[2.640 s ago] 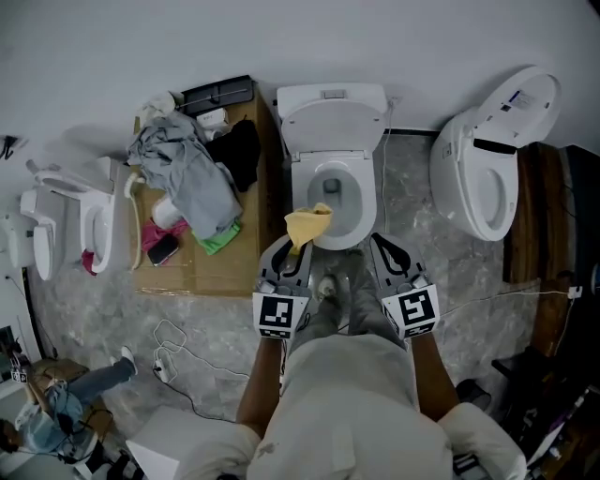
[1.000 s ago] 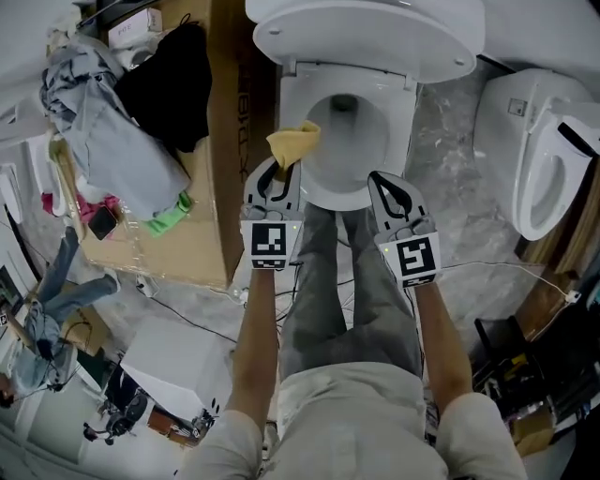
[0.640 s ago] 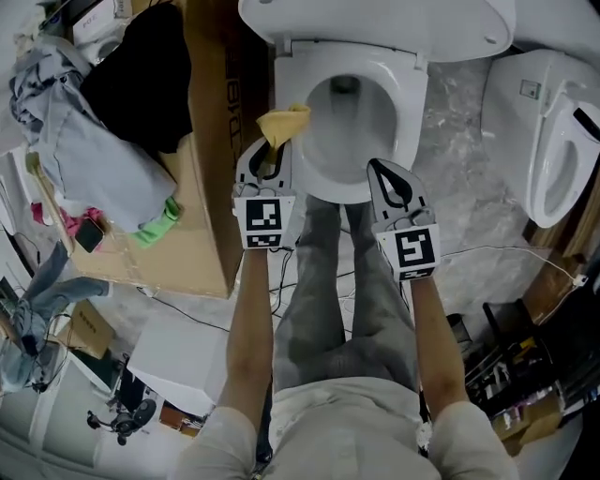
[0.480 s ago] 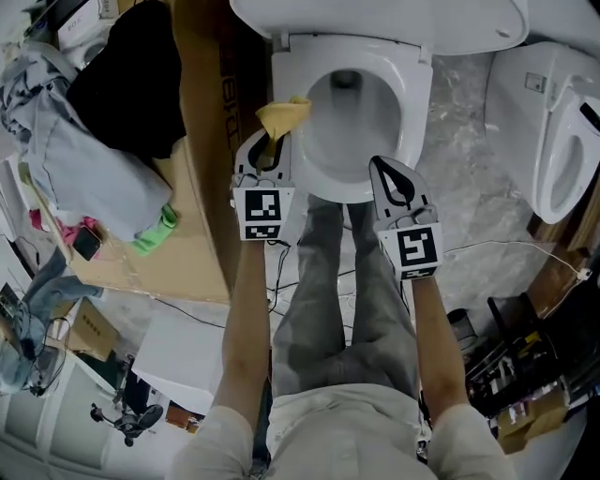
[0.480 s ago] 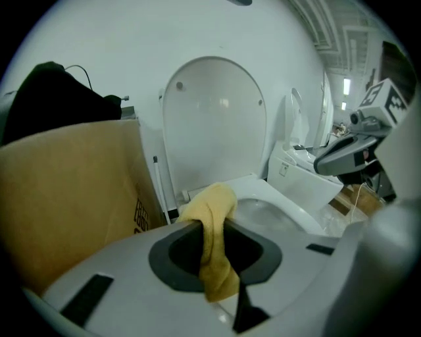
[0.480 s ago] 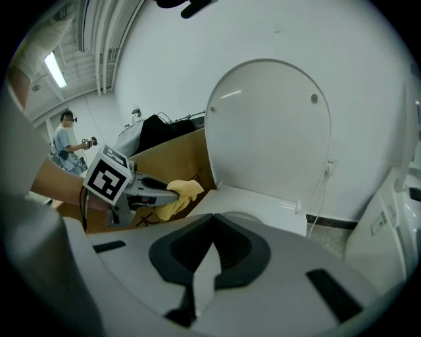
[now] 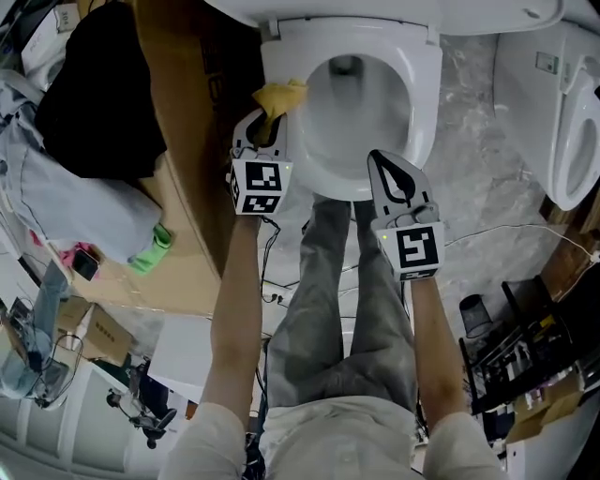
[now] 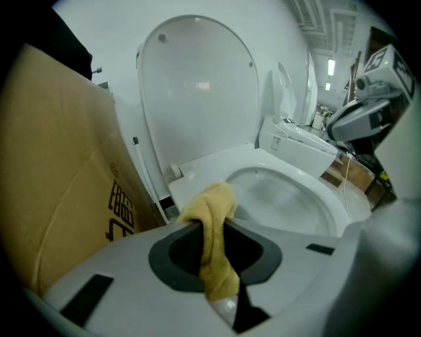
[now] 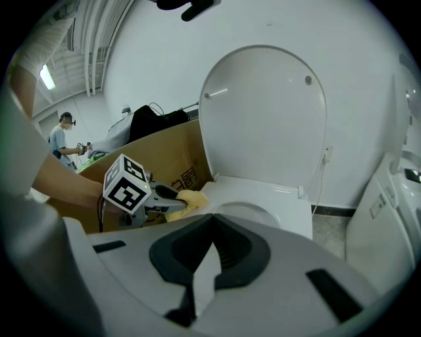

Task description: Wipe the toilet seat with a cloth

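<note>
The yellow cloth runs lengthwise out of my left gripper. In the head view its free end points to about 1 o'clock and drapes at the 9 o'clock rim of the toilet seat. It seems to touch the seat, though the fold hides the contact. The jaws are clamped on its bunched lower end. Since 2.6 seconds ago it has moved from the front-left rim up the side. My right gripper, jaws together and empty, hovers at the seat's 6 o'clock edge. The raised lid is cut off at the top.
</note>
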{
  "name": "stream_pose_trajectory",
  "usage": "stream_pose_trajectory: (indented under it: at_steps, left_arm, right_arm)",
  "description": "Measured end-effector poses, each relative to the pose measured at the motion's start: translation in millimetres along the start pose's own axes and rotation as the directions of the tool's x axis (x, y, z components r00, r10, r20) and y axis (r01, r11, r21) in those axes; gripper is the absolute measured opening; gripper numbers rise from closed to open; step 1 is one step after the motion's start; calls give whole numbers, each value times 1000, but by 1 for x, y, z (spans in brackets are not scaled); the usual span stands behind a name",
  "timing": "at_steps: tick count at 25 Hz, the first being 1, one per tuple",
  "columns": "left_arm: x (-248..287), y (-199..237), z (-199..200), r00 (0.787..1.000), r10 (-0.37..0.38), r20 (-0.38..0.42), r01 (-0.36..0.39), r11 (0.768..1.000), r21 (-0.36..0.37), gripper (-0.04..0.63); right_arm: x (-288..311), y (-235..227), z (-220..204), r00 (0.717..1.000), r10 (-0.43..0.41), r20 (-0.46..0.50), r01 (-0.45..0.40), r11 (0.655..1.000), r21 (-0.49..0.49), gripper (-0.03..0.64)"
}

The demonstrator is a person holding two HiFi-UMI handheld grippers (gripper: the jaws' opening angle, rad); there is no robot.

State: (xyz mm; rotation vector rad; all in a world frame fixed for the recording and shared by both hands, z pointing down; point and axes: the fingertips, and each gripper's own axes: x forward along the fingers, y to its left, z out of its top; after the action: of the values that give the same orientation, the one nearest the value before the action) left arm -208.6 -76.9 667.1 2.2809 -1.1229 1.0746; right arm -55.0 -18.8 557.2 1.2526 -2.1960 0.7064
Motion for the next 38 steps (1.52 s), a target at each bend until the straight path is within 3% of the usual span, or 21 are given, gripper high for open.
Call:
stream_pose_trajectory:
  at_steps: [8, 25, 38]
  left_arm:
    - [16, -10, -19, 997, -69, -40, 71, 996, 60, 81]
    - [1, -38, -44, 994, -97, -57, 97, 995, 4, 81]
    - [-15, -59, -70, 995, -67, -70, 62, 996, -70, 81]
  right_arm:
    - [-5, 1, -16, 999, -35, -17, 35, 999, 20, 8]
    - [-29, 4, -38, 1000, -19, -24, 19, 1000, 23, 8]
    - [-48, -1, -61, 999, 7, -48, -7, 1000, 12, 8]
